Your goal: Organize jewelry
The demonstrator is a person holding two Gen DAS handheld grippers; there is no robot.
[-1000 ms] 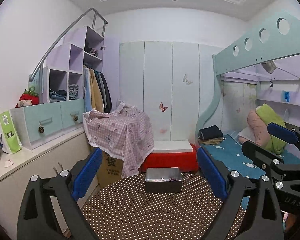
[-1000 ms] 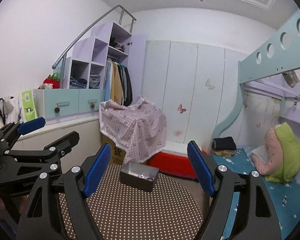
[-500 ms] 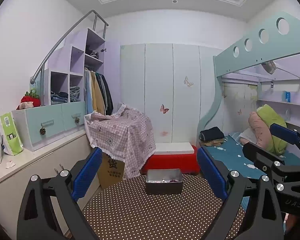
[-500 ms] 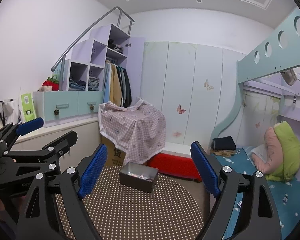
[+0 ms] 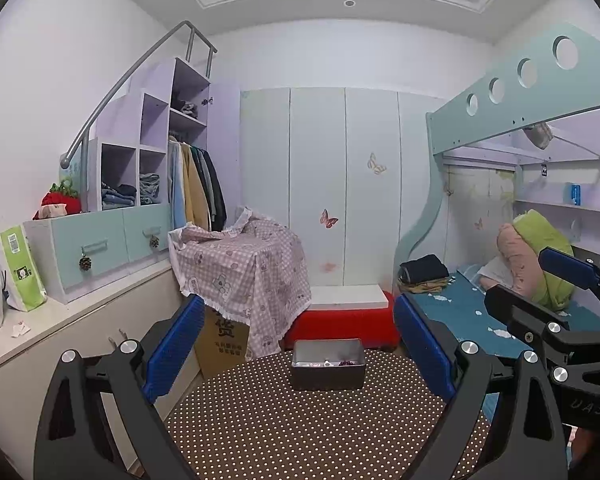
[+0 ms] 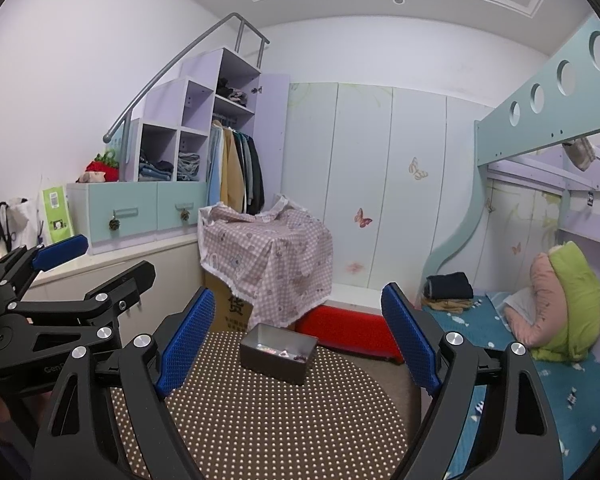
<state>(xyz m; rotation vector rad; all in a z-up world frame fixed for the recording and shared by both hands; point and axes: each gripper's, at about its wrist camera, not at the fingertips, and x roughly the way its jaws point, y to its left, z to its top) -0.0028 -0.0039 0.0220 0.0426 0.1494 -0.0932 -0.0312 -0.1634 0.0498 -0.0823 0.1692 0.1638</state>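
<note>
Both of my grippers hang empty above a round table, pointing almost level into a small bedroom. My left gripper (image 5: 296, 348) has its blue pads spread wide with nothing between them, and my right gripper (image 6: 298, 344) stands just as wide and just as empty.

Ahead of both, toward the far side of the polka-dot table (image 5: 300, 432), sits the grey jewelry box (image 5: 328, 364), open-topped. From my left gripper it lies straight ahead between the fingers; from my right it lies ahead and slightly left, turned at an angle. Small pieces of jewelry (image 6: 284, 353), pale and dark purple, lie on its floor. They are too small for me to tell what each one is.

Beyond the box, past the table edge, a red bench (image 5: 340, 324) stands against white wardrobe doors. To the left of it is a checked cloth (image 5: 244, 268) draped over a cardboard carton. A bed with a blue sheet (image 6: 540, 376) runs along my right side.

My judgement of the risks: the pieces are tiny and my pads are broad, so a pinch could miss or flick one out of the box. The box looks light and sits near the far rim, so a push from a finger could slide it off toward the bench. My two grippers are close beside each other and could knock together if both reach in at once.
</note>
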